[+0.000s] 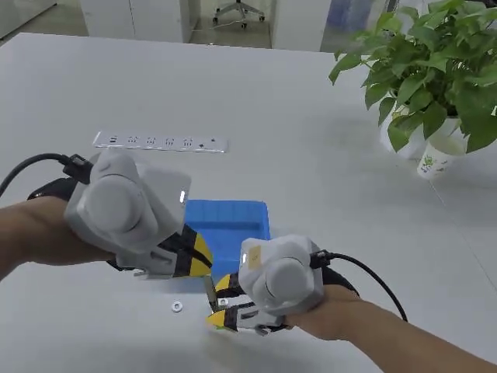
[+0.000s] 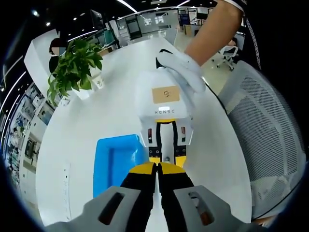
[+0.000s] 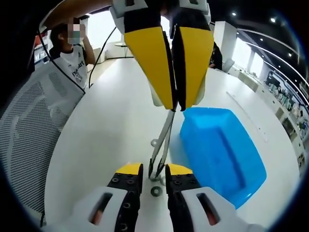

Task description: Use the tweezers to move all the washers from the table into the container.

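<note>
Blue container (image 3: 222,150) beside washers (image 3: 156,191); left hand-held gripper (image 3: 175,104) pinches tweezers (image 3: 163,135); right hand-held gripper (image 3: 154,169) flanks their tips, grip unclear.

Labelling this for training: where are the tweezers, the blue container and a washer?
tweezers (image 3: 168,123), right gripper view, upper shaft.
blue container (image 3: 222,154), right gripper view, bare inner floor.
washer (image 1: 177,306), head view, its ring.

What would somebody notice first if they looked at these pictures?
Probably the bright blue container in the middle of the white table. Right in front of it, the left hand-held gripper pinches thin metal tweezers whose other end reaches between the jaws of the right hand-held gripper, near a small washer. A leafy green plant stands at the table's far right.
</note>
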`<action>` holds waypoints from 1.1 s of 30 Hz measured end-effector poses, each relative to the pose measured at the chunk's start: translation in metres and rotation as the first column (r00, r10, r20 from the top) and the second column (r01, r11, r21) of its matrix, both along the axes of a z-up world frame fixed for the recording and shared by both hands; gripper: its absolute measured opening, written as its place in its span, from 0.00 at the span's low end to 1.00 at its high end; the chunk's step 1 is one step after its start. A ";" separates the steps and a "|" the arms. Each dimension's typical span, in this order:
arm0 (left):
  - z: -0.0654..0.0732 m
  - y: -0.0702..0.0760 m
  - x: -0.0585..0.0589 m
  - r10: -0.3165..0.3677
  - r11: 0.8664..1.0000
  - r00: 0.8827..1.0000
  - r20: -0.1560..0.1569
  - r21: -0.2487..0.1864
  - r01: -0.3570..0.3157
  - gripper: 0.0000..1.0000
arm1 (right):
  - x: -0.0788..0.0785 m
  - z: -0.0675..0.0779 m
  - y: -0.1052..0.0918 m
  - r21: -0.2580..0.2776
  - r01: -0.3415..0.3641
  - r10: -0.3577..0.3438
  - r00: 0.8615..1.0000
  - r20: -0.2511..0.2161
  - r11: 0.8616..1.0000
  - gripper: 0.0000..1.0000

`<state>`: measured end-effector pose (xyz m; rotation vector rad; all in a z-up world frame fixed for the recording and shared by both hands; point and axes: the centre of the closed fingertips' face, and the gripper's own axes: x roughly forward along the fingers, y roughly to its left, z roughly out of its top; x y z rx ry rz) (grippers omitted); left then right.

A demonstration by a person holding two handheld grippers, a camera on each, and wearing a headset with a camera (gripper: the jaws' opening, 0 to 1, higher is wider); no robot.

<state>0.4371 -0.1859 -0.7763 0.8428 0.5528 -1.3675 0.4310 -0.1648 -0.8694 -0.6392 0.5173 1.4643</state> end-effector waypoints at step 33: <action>-0.002 -0.004 -0.010 -0.020 1.000 0.999 -0.037 0.007 0.021 0.05 | -0.002 0.003 0.001 0.004 0.035 -0.035 0.998 -0.049 0.999 0.11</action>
